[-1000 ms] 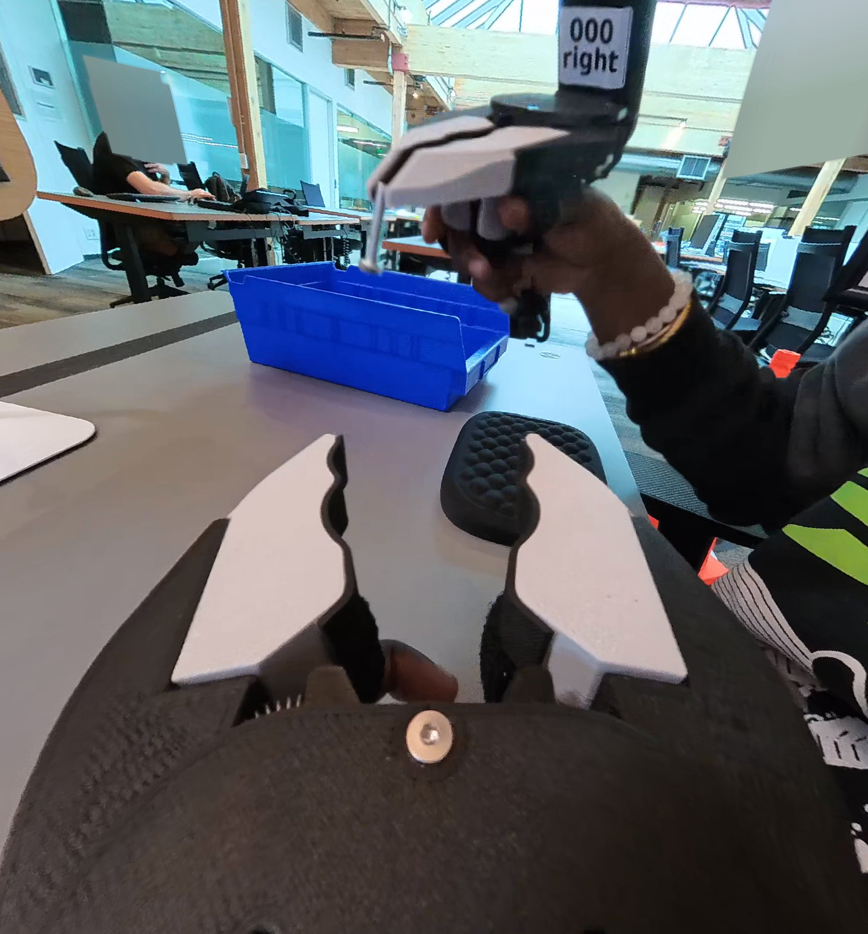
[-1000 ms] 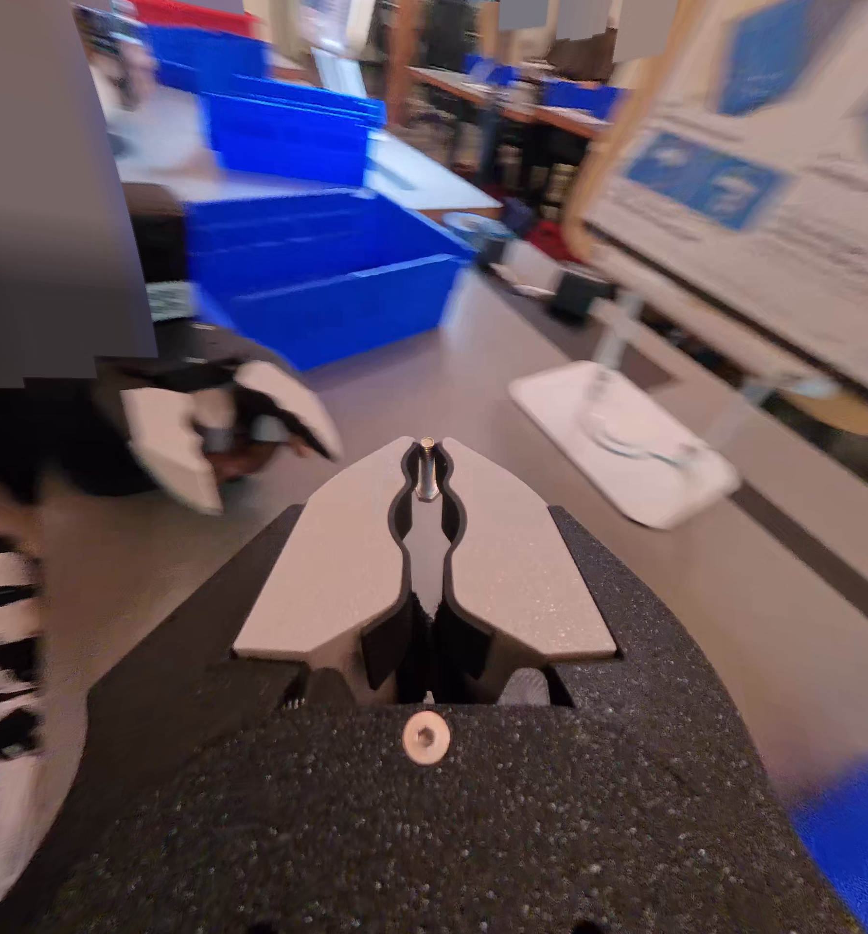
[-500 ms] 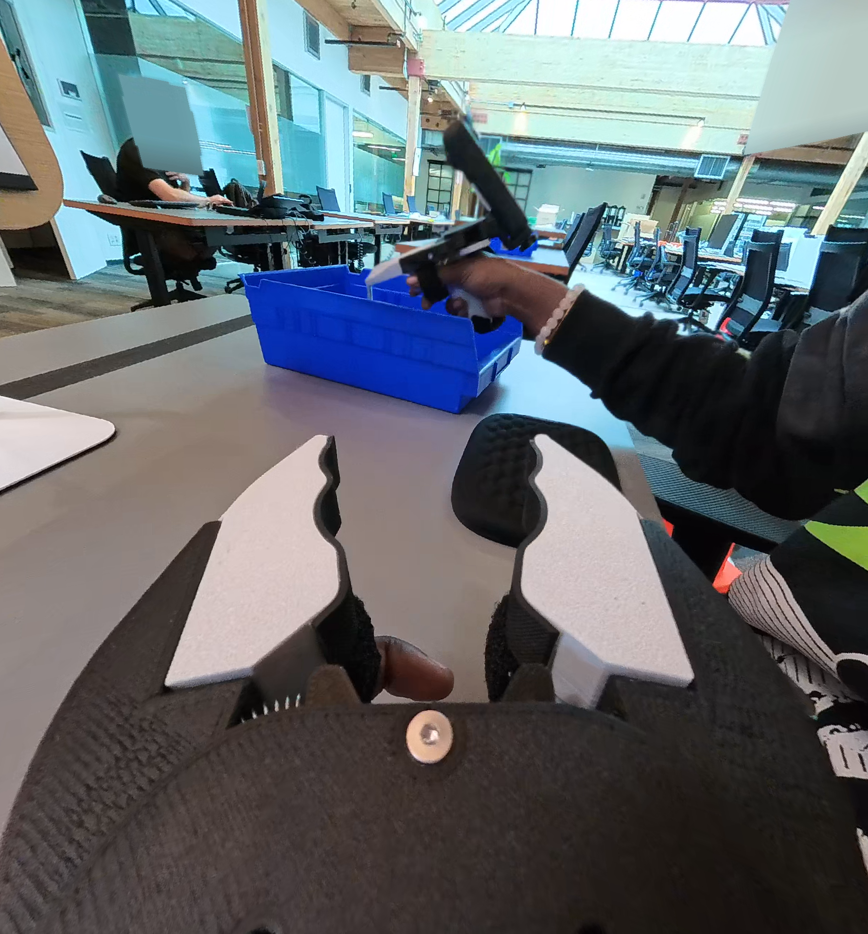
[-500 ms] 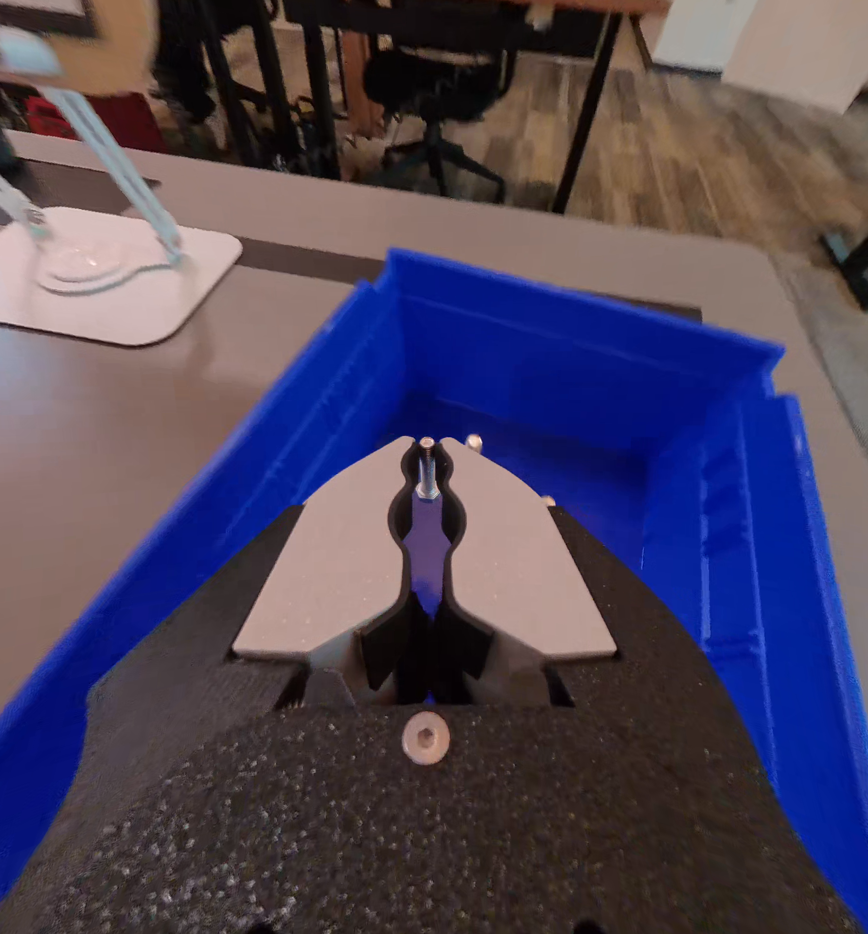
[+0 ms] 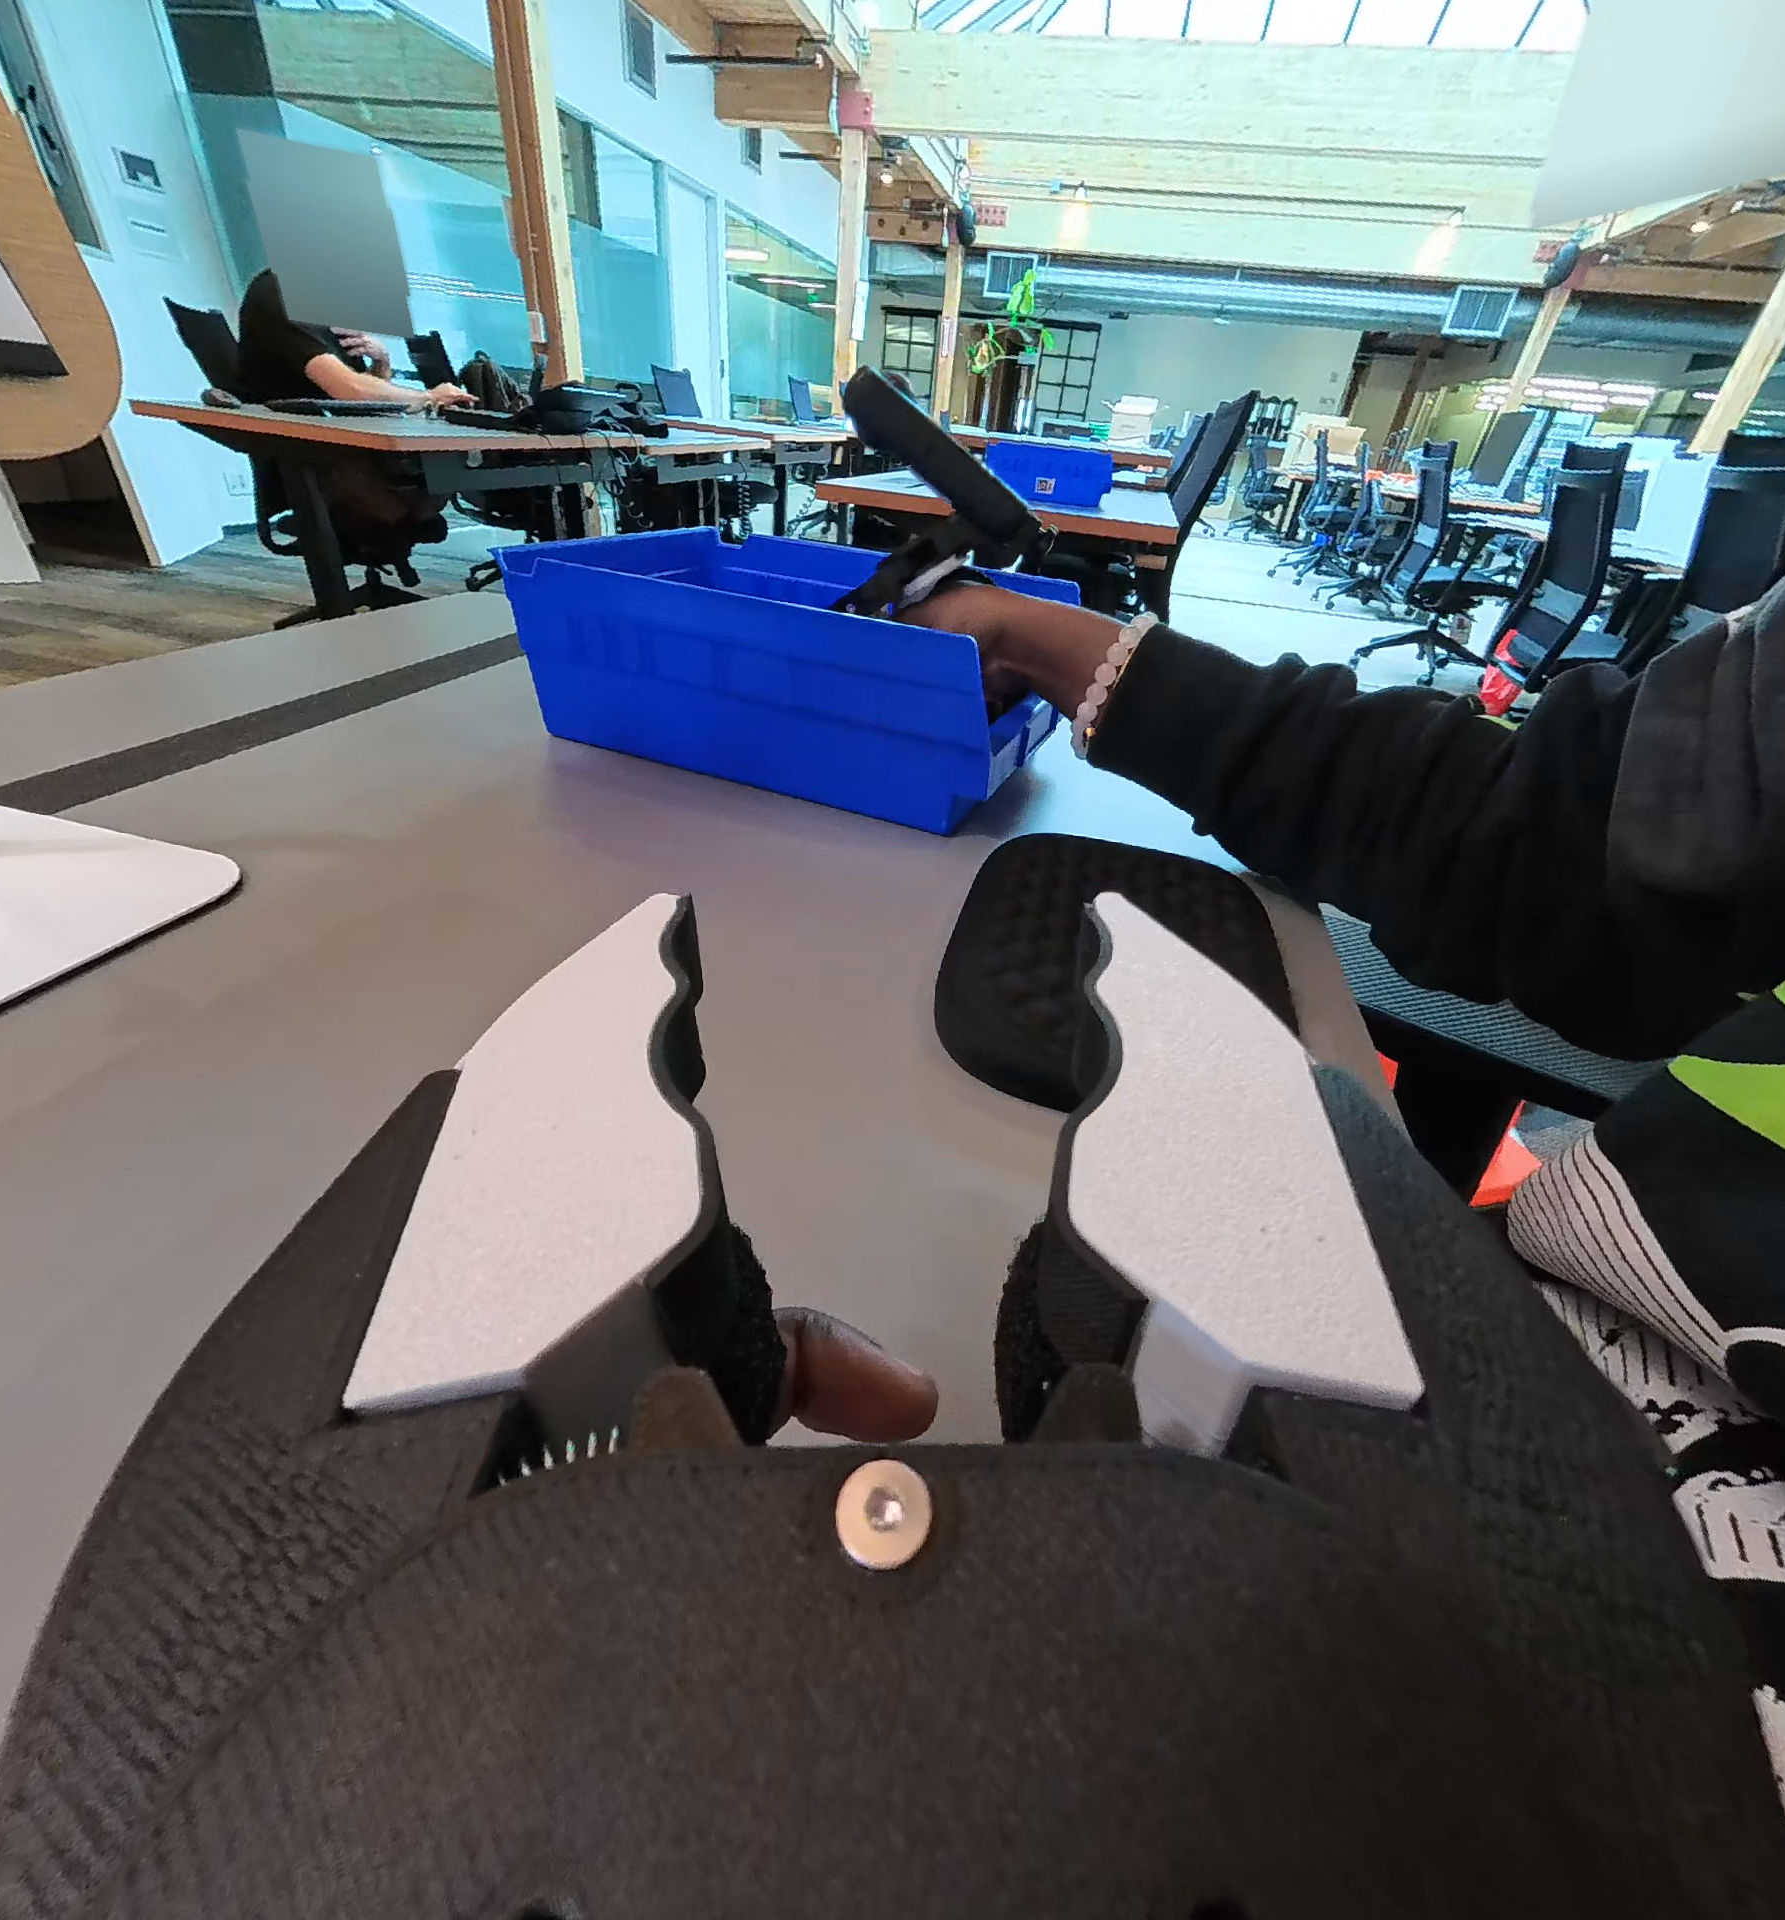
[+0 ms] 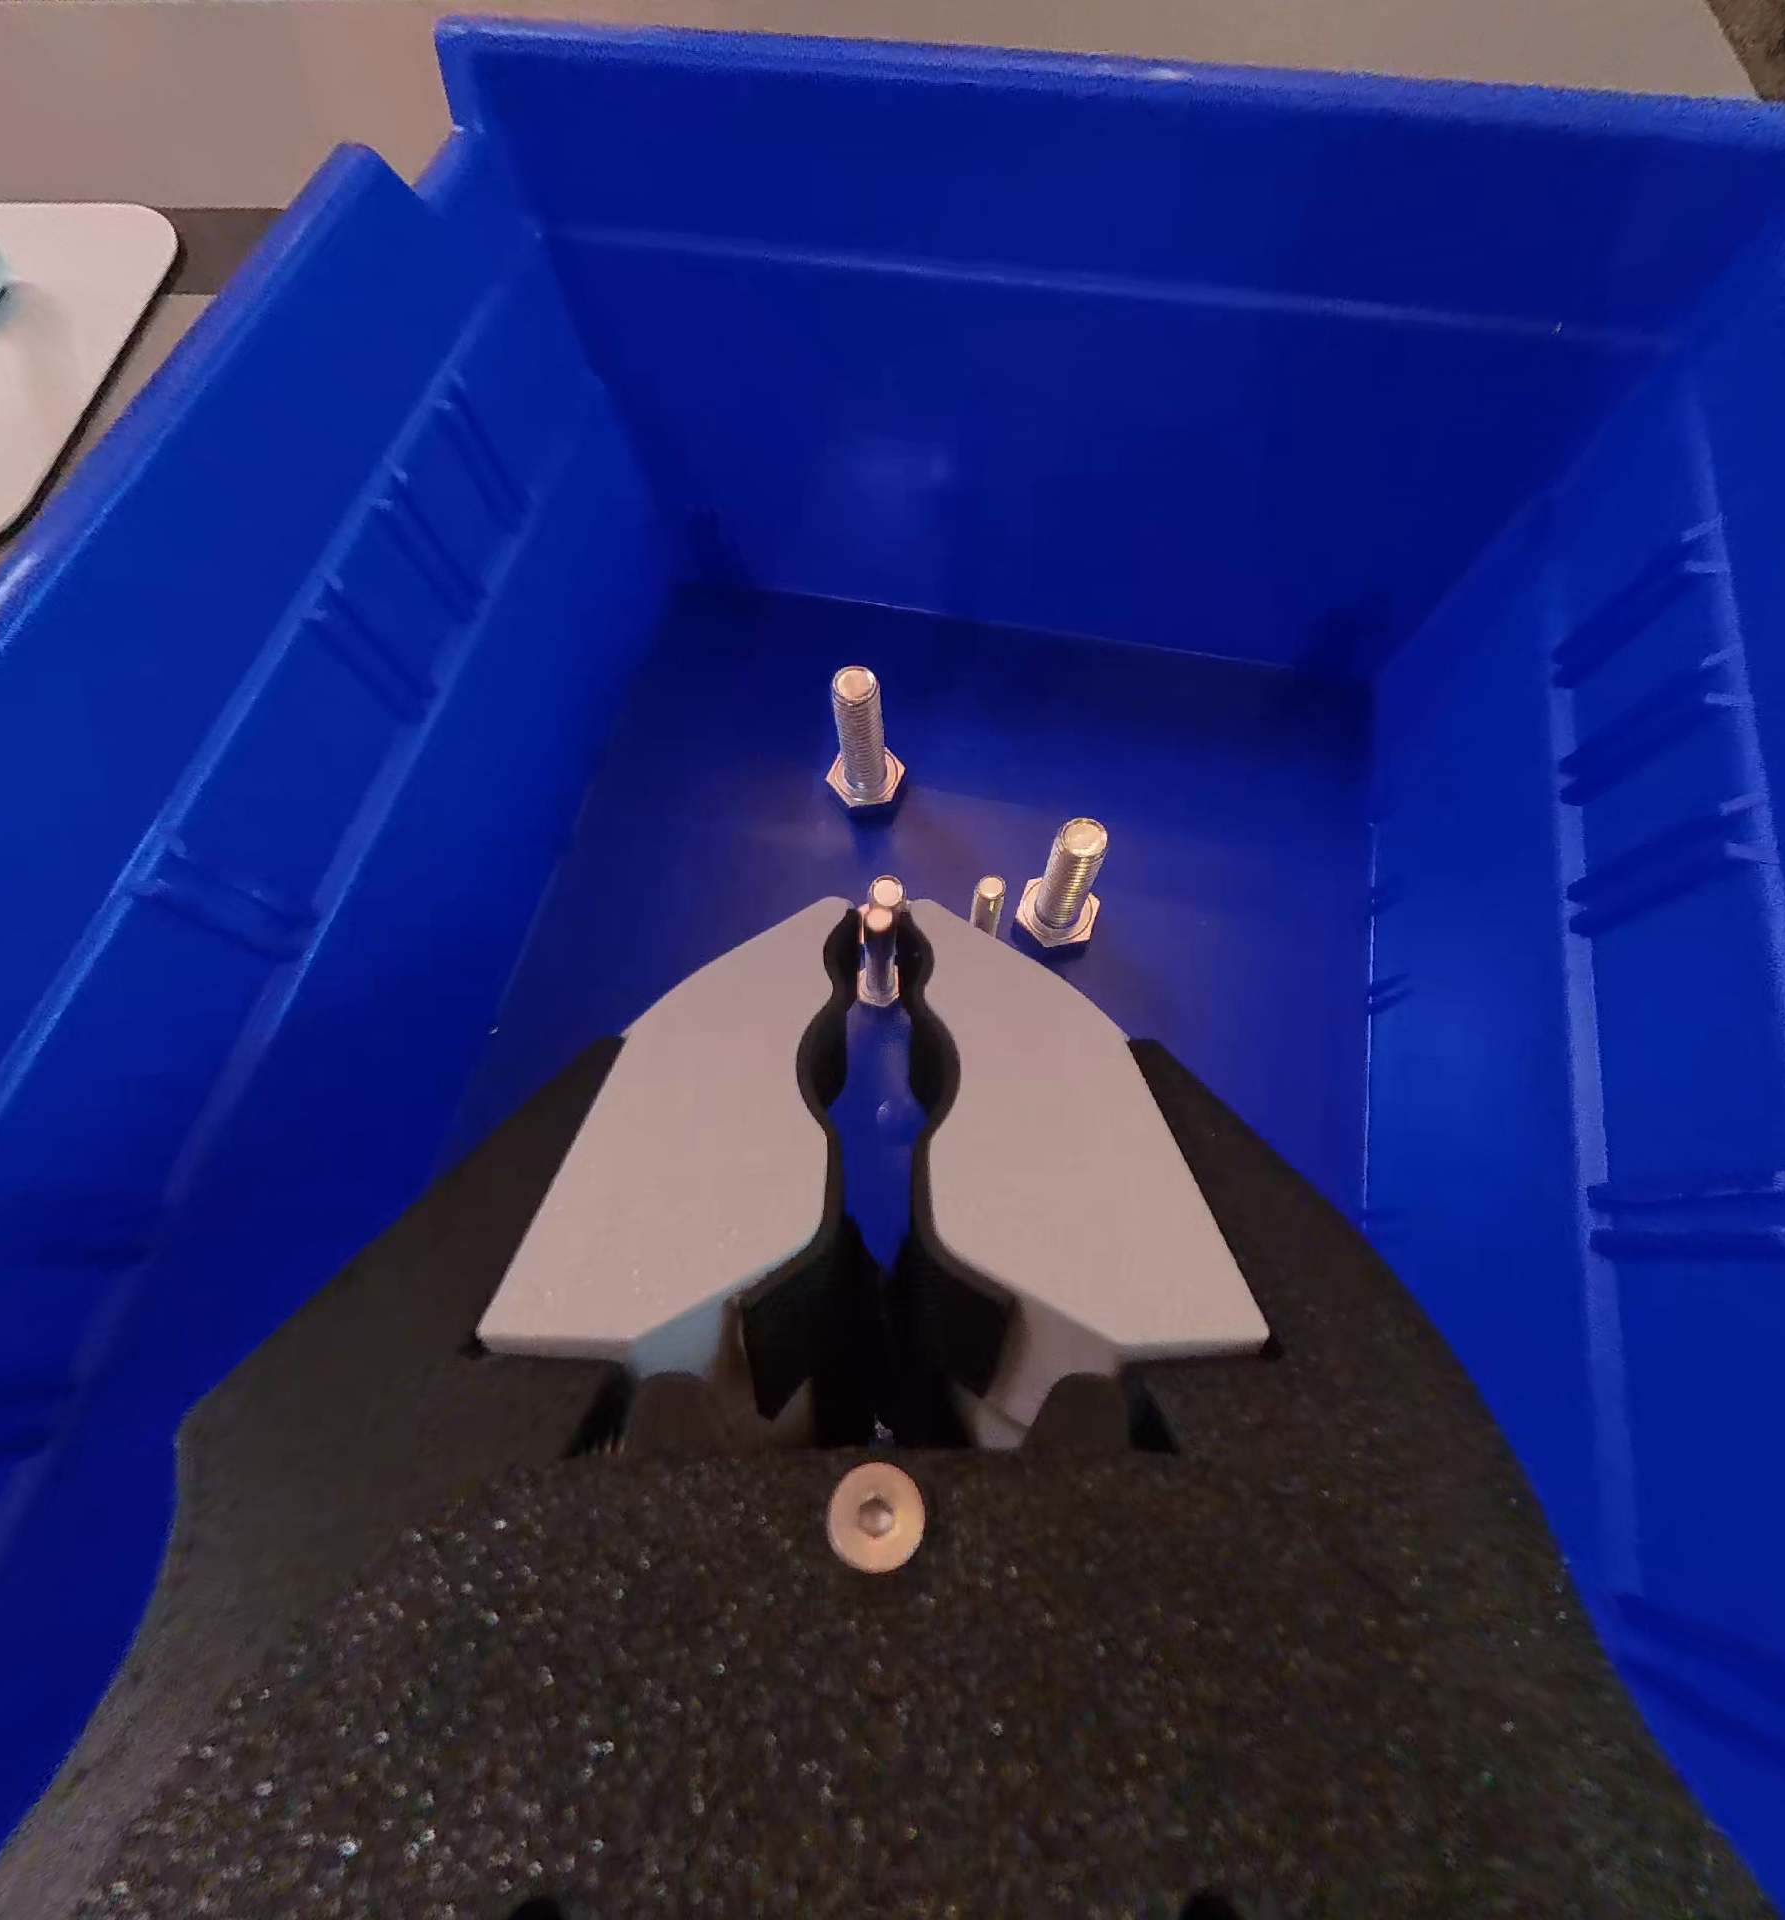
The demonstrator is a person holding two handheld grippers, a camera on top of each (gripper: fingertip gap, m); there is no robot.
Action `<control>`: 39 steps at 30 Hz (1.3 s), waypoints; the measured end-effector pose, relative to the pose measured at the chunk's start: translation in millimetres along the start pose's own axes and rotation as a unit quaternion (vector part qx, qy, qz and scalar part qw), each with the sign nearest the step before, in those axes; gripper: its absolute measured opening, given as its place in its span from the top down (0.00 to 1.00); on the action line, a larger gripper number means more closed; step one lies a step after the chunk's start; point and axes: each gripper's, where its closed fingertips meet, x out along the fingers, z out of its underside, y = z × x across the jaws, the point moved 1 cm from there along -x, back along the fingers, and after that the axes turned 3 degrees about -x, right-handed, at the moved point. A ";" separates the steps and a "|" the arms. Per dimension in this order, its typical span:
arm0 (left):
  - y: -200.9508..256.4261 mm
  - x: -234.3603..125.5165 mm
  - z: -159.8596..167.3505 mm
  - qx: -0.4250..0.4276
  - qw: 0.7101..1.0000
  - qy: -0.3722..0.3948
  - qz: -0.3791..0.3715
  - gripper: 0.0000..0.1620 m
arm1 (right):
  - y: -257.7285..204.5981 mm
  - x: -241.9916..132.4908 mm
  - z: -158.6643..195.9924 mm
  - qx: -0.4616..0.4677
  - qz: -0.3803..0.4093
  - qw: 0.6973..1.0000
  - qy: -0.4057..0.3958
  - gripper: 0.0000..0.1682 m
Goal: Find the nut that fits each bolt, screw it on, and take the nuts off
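Observation:
My right gripper (image 6: 880, 916) is shut on a thin silver bolt (image 6: 877, 961) and holds it low inside the blue bin (image 6: 971, 343). The bolt's shank points forward past the tips. Several other bolts stand head-down on the bin floor: a thick one (image 6: 860, 740) farther back, a thick one (image 6: 1062, 881) to the right, a thin one (image 6: 987, 902) and another (image 6: 886, 889) just past my tips. My left gripper (image 5: 886, 914) is open and empty above the grey table (image 5: 348, 935). In that view the right gripper's handle (image 5: 929, 468) reaches into the bin (image 5: 763, 686). No nut is in view.
A black textured pad (image 5: 1018, 987) lies on the table just ahead of my left gripper's right finger. A white stand base (image 5: 57, 904) sits at the left; it also shows in the right wrist view (image 6: 15, 343). The person's sleeve (image 5: 1439, 810) crosses the right side. Desks and chairs stand behind. The left gripper's tips are roughly 40 centimeters from the right gripper's.
My right gripper has carried the thin bolt from above the table over the blue bin and down into it. My left gripper has stayed open and almost still.

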 end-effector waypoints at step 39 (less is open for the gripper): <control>-111.3 -182.8 27.7 0.013 0.849 -0.217 -0.481 0.78 | -138.1 -100.9 47.7 -0.147 0.053 0.987 0.025 0.75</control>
